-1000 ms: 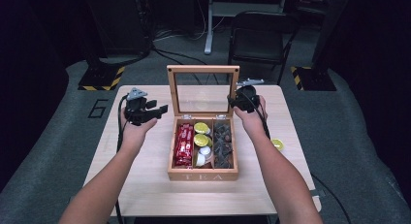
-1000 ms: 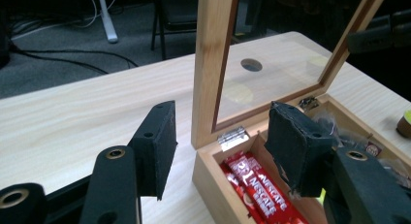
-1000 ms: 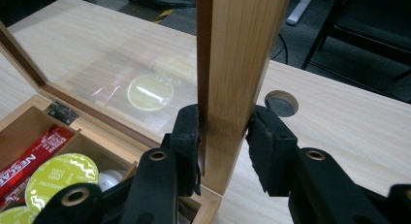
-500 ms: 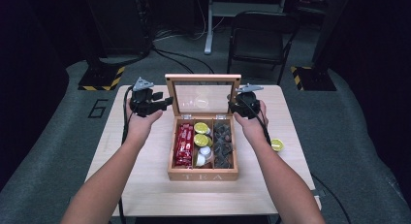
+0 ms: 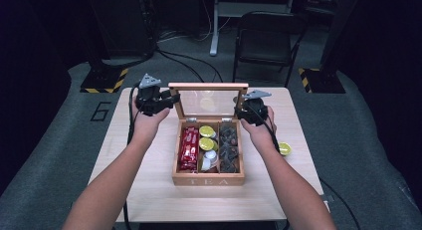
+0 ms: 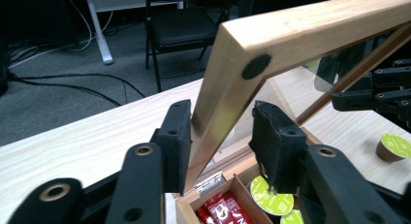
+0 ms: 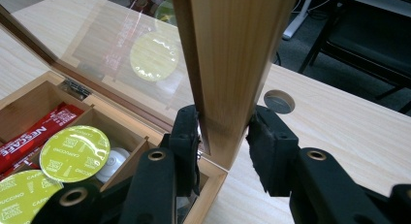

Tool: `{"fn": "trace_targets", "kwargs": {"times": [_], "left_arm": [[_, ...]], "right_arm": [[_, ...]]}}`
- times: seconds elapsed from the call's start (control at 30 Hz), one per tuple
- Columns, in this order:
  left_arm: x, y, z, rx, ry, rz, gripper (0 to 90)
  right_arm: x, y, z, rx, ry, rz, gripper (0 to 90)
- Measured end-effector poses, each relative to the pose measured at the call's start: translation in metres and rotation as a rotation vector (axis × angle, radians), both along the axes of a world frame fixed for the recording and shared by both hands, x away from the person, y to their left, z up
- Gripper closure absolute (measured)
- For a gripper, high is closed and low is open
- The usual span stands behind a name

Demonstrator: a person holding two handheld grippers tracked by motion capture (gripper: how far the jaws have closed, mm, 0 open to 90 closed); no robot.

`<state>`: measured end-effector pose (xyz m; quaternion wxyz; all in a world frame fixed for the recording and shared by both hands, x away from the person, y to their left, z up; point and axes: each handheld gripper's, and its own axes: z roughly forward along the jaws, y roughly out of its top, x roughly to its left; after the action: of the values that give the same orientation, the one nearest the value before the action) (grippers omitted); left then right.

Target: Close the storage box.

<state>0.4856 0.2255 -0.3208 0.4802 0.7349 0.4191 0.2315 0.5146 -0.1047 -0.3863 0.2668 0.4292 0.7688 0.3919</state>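
A wooden tea box (image 5: 208, 179) stands mid-table with its glass-paned lid (image 5: 208, 85) raised. It holds red sachets (image 5: 189, 148), yellow-green capsules (image 5: 206, 132) and dark pieces (image 5: 229, 145). My left gripper (image 5: 171, 101) is at the lid's left frame. Its jaws have just been closing, and they now clamp the wooden frame (image 6: 220, 88) between the pads of the left gripper (image 6: 220, 120). On the other side, my right gripper (image 5: 241, 112) is shut on the lid's right frame (image 7: 228, 54), which stands between the right gripper (image 7: 223, 124) pads.
A loose green capsule (image 5: 284, 149) lies on the table right of the box. A round hole (image 7: 278, 101) is set in the tabletop (image 5: 149, 185) near the lid's right side. A black chair (image 5: 263, 41) stands beyond the far edge.
My left gripper moved up and right to the lid's left frame and closed on it. The lid's top edge has tipped toward the front. The right gripper kept its hold.
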Motion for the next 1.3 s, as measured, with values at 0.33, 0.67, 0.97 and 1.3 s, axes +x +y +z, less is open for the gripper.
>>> {"fn": "trace_targets", "kwargs": {"times": [0.33, 0.67, 0.97, 1.3], "left_arm": [[-0.007, 0.000, -0.004, 0.027, -0.031, -0.013, 62.9], [-0.018, 0.002, -0.007, 0.042, -0.029, -0.040, 62.6], [-0.031, 0.006, -0.018, 0.001, -0.029, -0.056, 61.1], [-0.055, 0.009, -0.031, 0.038, -0.029, -0.101, 59.9]], "right_arm": [[-0.006, -0.004, -0.002, 0.050, 0.013, 0.008, 61.9], [-0.018, -0.012, -0.001, 0.099, 0.032, 0.040, 56.7], [-0.039, -0.013, 0.005, 0.124, 0.013, 0.053, 51.8], [-0.069, -0.024, 0.011, 0.169, 0.004, 0.111, 48.3]]}}
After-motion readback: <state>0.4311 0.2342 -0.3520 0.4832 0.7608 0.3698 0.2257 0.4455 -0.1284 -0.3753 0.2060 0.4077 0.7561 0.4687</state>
